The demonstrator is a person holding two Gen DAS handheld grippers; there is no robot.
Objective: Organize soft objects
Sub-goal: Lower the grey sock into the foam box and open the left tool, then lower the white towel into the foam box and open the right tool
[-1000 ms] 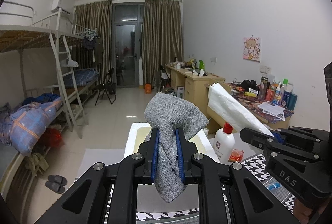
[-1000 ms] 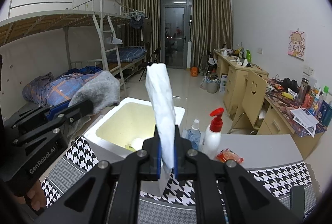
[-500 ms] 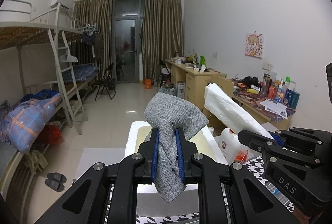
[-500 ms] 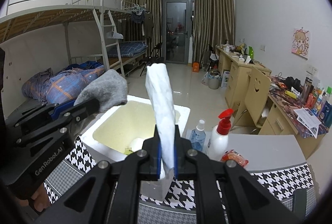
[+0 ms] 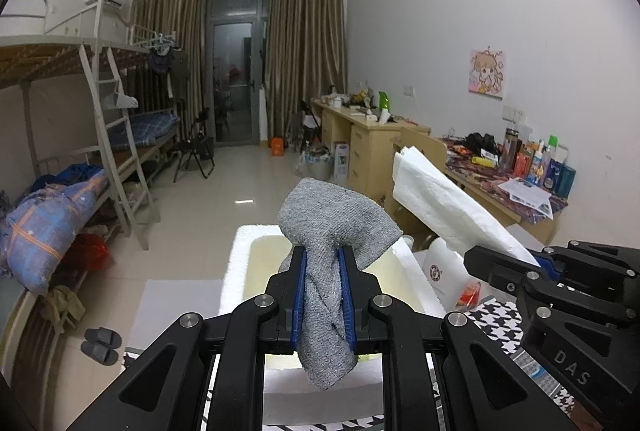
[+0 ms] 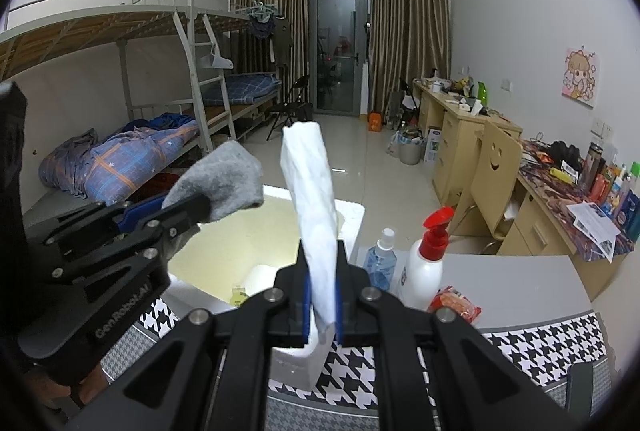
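My left gripper [image 5: 323,295] is shut on a grey knitted cloth [image 5: 334,231] that bunches above the pads and hangs below them. It hovers over the near end of a white foam box [image 5: 240,263] with a yellowish inside. My right gripper [image 6: 322,301] is shut on a folded white cloth [image 6: 312,199] that stands upright. It is held above the box's near right corner [image 6: 352,215]. In the right wrist view the left gripper [image 6: 188,211] with the grey cloth [image 6: 224,175] reaches in over the box. In the left wrist view the right gripper [image 5: 504,263] holds the white cloth [image 5: 440,203] at the right.
A white pump bottle with a red top [image 6: 428,263], a small blue spray bottle [image 6: 382,259] and a red snack packet [image 6: 456,305] stand right of the box on the grey table. A houndstooth mat [image 6: 540,347] covers the near table. Something pale lies in the box bottom [image 6: 256,279].
My left gripper has moved forward and slightly down with the grey cloth, now over the box. The right gripper has hardly moved and still holds the white cloth.
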